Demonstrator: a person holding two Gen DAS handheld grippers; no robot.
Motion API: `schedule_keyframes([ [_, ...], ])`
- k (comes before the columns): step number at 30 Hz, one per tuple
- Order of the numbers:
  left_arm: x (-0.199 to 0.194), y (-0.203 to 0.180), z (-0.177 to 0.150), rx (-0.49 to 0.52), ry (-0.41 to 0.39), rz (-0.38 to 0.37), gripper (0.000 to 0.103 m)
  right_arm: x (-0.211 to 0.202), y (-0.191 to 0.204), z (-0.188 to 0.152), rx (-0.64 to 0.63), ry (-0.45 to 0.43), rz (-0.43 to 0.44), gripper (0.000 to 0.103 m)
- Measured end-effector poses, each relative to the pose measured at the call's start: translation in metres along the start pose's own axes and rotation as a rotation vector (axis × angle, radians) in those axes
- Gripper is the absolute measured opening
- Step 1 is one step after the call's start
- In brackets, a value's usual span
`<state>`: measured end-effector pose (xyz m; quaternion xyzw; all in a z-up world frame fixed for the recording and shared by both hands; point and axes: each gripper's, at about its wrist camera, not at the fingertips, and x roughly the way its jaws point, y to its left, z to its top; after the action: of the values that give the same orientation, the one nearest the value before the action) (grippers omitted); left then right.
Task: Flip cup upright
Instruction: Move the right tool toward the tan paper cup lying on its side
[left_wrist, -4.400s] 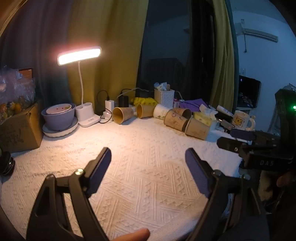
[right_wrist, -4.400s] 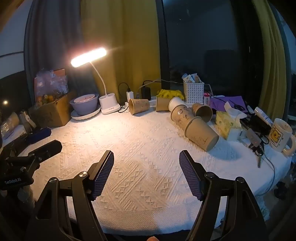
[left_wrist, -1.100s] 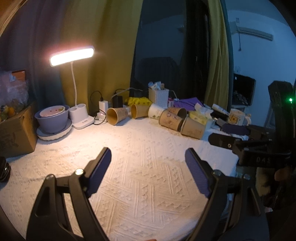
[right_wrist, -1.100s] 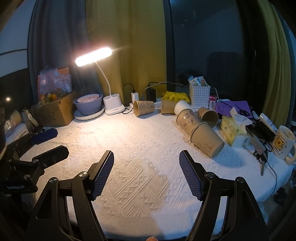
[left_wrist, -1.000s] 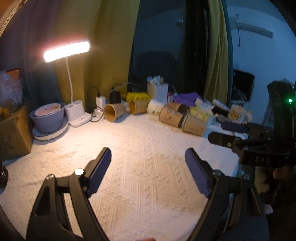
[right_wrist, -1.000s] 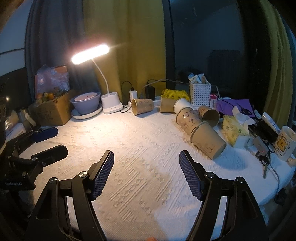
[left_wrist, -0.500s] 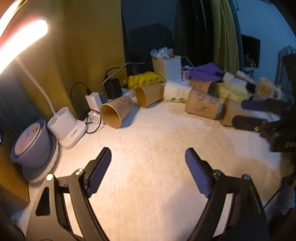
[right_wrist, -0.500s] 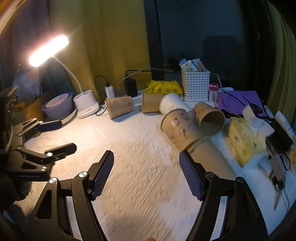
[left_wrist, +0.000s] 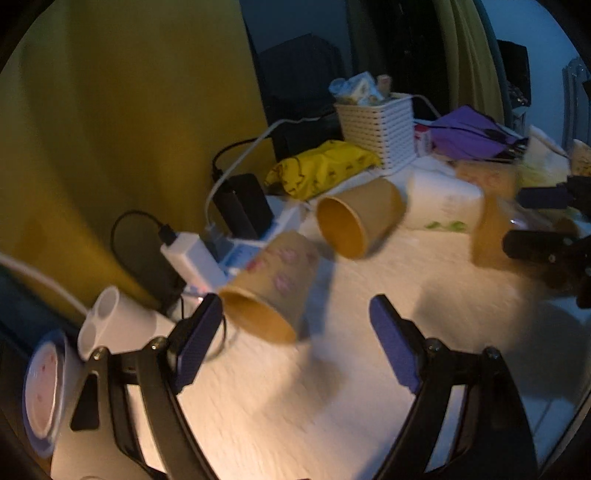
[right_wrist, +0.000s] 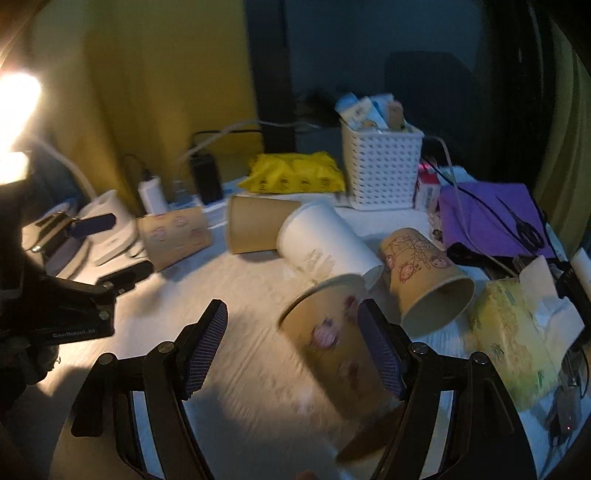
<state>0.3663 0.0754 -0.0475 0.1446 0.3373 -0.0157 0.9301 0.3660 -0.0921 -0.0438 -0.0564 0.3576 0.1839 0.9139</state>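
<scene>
So the cups are all tipped over on the bench (left_wrist: 332, 406). The one with pink prints (left_wrist: 273, 288) lies on its side with its open mouth facing the left gripper (left_wrist: 291, 347), just in front of it and nearer the left finger. That gripper's fingers (left_wrist: 197, 339) are spread wide with nothing between them.

Taking that printed cup as the reference: a plain brown cup (left_wrist: 360, 221) lies just behind and to the right of it, mouth toward the camera too, and a white cup (left_wrist: 443, 206) is further right again. Right behind the printed cup sits a white charger (left_wrist: 192, 258) and a black adapter (left_wrist: 243, 206), with a yellow packet (left_wrist: 321, 168) and a white basket (left_wrist: 380, 127) further back.

Over on the other side, the right gripper (right_wrist: 295, 350) is also wide open, gripping nothing. A blurry brown cup with pinkish pictures (right_wrist: 332, 343) lies on its side right by the right finger (right_wrist: 380, 350); can't tell if they touch. Another cartoon-print cup (right_wrist: 424, 277) lies just beyond it, next to a tissue box (right_wrist: 517, 332).
</scene>
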Motion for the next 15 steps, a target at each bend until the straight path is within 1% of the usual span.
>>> schedule_keyframes([
  [2, 0.015, 0.008, 0.007, 0.007, 0.011, 0.002, 0.083, 0.009, -0.005, 0.007, 0.023, 0.004, -0.018, 0.076],
  [6, 0.031, 0.015, 0.014, 0.030, 0.022, -0.020, 0.083, 0.016, -0.012, 0.015, 0.050, -0.002, -0.005, 0.076],
  [9, 0.042, 0.018, 0.017, 0.050, 0.038, -0.019, 0.083, 0.018, -0.012, 0.018, 0.048, -0.009, 0.005, 0.076],
  [12, 0.050, 0.015, 0.016, 0.075, 0.060, -0.017, 0.083, 0.018, -0.013, 0.019, 0.051, -0.015, 0.016, 0.076],
  [15, 0.056, 0.006, 0.010, 0.125, 0.069, -0.011, 0.082, 0.013, -0.014, 0.019, 0.051, -0.028, 0.025, 0.076],
])
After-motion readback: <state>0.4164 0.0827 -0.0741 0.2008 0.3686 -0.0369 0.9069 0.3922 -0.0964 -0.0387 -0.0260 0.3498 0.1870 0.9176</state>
